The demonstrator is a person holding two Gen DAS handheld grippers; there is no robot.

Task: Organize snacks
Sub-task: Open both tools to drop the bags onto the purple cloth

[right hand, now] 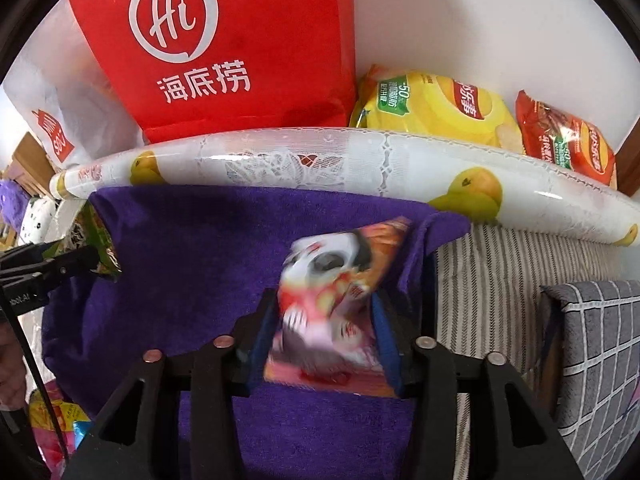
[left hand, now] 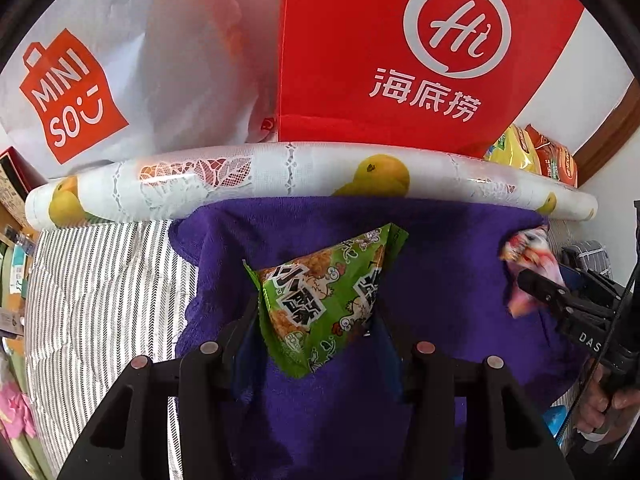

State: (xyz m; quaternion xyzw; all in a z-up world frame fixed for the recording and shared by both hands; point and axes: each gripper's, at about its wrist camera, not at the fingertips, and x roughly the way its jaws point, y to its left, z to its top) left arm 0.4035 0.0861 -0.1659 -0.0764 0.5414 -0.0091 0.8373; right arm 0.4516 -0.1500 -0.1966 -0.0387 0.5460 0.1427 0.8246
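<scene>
**A:** What was nearest each camera?

**B:** In the left wrist view, the left gripper (left hand: 318, 312) was clamped on a green snack packet (left hand: 324, 300) printed with cartoon chickens, lifted above a purple towel (left hand: 440, 264). In the right wrist view, the right gripper (right hand: 324, 320) was closed around a red and white snack packet (right hand: 336, 292). That packet was blurred, so its print could not be read.

**A:** Were both packets off the surface?

**B:** It looked so. Each hung between its gripper's fingers over the towel, the green one toward the towel's left side, the red and white one near its right edge. The towel itself held no other snacks that I could see.

**A:** And farther back?

**B:** Beyond the towel lay a rolled tablecloth (right hand: 360, 160) with a yellow fruit pattern, stretched across the striped bedding (right hand: 500, 264). Behind the roll, against the wall, stood a red bag (right hand: 224, 48) and a white shopping bag (left hand: 120, 80). To the right of the red bag sat a yellow chip bag (right hand: 436, 108) and an orange chip bag (right hand: 564, 140), side by side.

**A:** How far along did the sorting seem?

**B:** Midway, in my judgement. Two chip bags seemed already placed at the back, two packets were in the air with no place yet, and some bright wrappers (right hand: 52, 420) showed low at the left edge, possibly still waiting.
</scene>
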